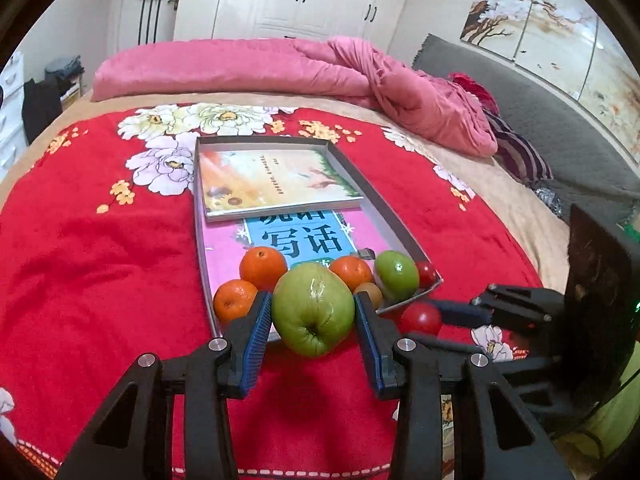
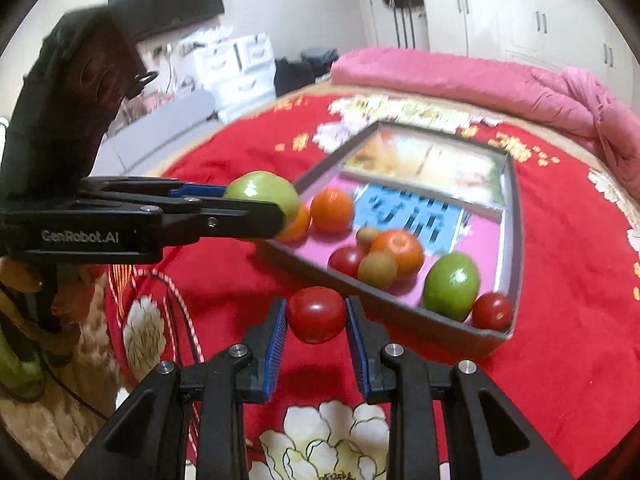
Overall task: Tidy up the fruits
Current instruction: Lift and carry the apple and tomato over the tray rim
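Left gripper point(image 1: 314, 308) clamped on big green apple point(image 1: 314, 308), held just above near edge of cardboard tray point(image 1: 384, 204) on the bed. Right gripper point(image 2: 316, 314) clamped on red tomato point(image 2: 316, 314), just outside tray's near wall. Apple looks firm, heavyish, waxy: grip across widest part. Tomato prob. soft, thin-skinned: light squeeze only. Right wrist view shows tray contents the left half hides, e.g. brownish kiwi-like fruit point(image 2: 377, 269) w/ oranges point(image 2: 398, 251); left view shows books point(image 1: 276, 178) sharply.
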`<state>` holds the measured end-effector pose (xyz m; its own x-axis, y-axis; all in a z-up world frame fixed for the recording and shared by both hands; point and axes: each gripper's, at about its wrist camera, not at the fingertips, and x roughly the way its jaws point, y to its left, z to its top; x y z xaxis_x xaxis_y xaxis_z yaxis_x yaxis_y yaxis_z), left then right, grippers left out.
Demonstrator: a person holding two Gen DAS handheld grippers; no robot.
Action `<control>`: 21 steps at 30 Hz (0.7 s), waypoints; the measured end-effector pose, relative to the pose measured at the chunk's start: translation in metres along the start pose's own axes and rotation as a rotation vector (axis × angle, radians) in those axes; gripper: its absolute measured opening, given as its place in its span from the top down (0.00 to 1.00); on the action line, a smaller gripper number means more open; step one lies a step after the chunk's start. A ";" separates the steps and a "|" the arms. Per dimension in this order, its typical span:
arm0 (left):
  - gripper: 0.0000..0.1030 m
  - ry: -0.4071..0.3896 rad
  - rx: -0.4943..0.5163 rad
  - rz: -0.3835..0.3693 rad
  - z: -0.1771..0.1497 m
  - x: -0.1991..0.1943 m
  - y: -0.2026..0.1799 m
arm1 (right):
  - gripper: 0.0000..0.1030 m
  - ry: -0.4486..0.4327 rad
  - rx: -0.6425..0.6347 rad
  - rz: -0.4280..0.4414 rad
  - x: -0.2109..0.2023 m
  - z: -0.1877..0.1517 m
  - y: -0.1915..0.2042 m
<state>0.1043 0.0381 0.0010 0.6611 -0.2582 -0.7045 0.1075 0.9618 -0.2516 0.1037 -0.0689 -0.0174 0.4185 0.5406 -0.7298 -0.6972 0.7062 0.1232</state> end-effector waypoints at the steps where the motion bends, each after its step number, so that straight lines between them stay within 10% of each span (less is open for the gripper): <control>1: 0.58 0.003 0.001 0.000 0.000 0.001 0.001 | 0.71 -0.014 0.008 -0.005 -0.003 0.003 -0.002; 21: 0.58 0.073 0.006 0.042 -0.003 0.033 0.004 | 0.71 -0.094 0.067 -0.125 -0.005 0.019 -0.032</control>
<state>0.1248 0.0329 -0.0254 0.6089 -0.2230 -0.7612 0.0851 0.9725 -0.2169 0.1346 -0.0852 -0.0047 0.5545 0.4843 -0.6767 -0.5970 0.7980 0.0819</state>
